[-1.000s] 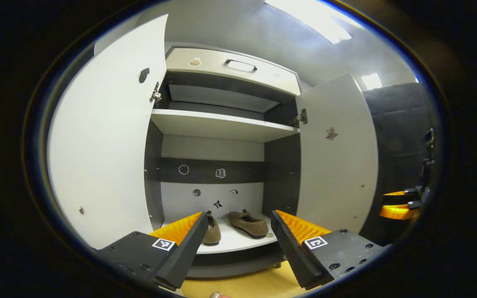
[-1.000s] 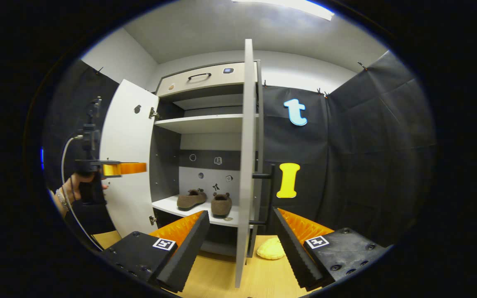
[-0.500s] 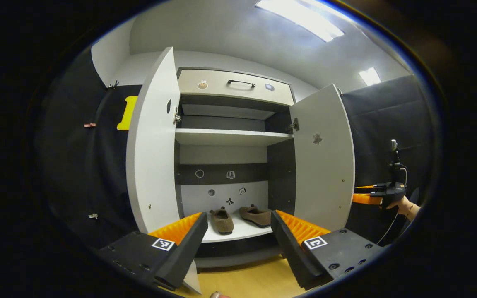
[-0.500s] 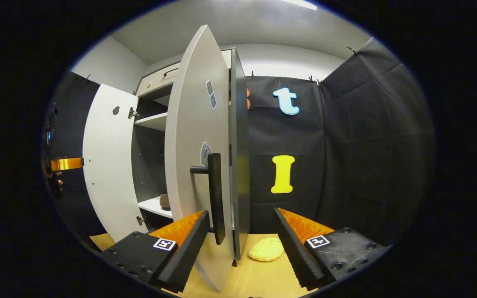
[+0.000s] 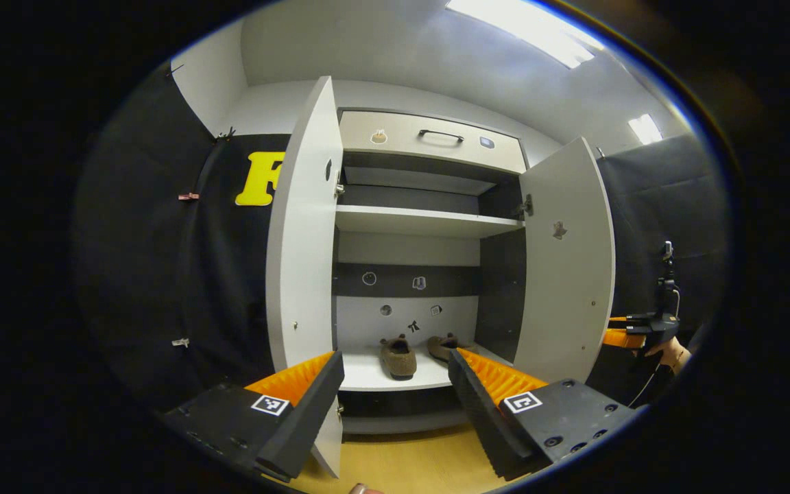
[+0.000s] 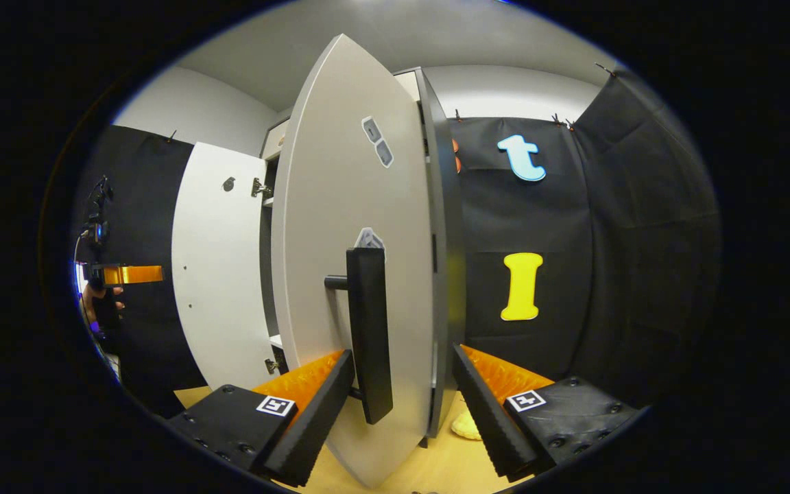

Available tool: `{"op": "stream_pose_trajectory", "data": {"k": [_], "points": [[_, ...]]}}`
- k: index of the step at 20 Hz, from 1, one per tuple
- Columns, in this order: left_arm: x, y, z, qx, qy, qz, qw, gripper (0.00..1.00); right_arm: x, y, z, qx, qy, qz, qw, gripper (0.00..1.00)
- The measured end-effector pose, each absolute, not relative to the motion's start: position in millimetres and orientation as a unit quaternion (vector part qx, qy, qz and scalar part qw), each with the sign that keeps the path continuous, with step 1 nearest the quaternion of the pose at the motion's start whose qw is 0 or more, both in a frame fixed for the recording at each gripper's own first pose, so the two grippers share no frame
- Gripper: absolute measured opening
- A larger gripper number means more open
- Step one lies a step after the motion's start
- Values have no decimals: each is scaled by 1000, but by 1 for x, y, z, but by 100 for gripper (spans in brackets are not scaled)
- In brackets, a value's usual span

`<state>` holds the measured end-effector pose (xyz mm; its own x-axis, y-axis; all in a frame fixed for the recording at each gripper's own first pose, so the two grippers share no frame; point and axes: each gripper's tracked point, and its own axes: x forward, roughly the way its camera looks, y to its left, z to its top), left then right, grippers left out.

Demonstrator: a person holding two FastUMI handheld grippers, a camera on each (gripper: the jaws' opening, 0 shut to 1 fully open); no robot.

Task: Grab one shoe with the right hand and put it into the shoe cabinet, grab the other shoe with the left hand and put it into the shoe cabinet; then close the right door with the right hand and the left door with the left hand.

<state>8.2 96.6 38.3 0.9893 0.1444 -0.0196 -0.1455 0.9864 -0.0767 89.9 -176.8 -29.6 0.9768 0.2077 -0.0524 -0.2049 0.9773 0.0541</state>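
Black cloth walls around, pale wooden floor (image 5: 402,463) below, white shoe cabinet (image 5: 429,134) at the far side, seen from the left gripper view with both doors standing open. Inside, on the lowest shelf (image 5: 367,374): left shoe (image 5: 398,357) in plain sight, toe toward the viewer; right shoe (image 5: 441,345) just beside it, partly hidden behind one finger of the left gripper (image 5: 395,405). Left gripper held in front of the cabinet, fingers wide apart, nothing between them. Left door (image 5: 302,254) swung out, its lower edge cut off by the near finger. Right door (image 5: 566,261) open too, inner face shown. Farther right, small and near the edge: right gripper (image 5: 625,336) with a hand (image 5: 669,351) holding it, hard to make out.

From the right gripper view: right door (image 6: 354,226) close up, outer face and black handle (image 6: 369,329) shown, covering most of the cabinet inside, shoes hidden. Right gripper (image 6: 402,405) spread wide, holding nothing; handle just beside its left finger, contact impossible to tell. Yellow object (image 6: 467,425) on the floor, mostly hidden. Left gripper (image 6: 127,274) far left, small.
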Motion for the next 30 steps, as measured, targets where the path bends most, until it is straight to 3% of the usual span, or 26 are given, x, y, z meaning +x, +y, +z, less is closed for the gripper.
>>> {"op": "stream_pose_trajectory", "data": {"k": [6,11,17,18,19,30], "points": [[-26,123,38,-43,7,116,992,97,120,-119,-39,45,33,144,988,96],[-49,150,35,-14,20,150,988,97,162,-61,-44,-11,15,137,990,98],[-74,184,21,-18,37,167,985,97,215,-29,-53,-31,11,69,997,96],[-80,183,18,-20,42,166,985,97,220,-28,-54,-30,10,58,998,91],[-85,183,15,-21,45,163,985,97,228,-26,-56,-27,10,47,998,96],[-57,211,-2,-36,57,90,994,98,273,-30,-66,-69,-19,-71,995,95]]}}
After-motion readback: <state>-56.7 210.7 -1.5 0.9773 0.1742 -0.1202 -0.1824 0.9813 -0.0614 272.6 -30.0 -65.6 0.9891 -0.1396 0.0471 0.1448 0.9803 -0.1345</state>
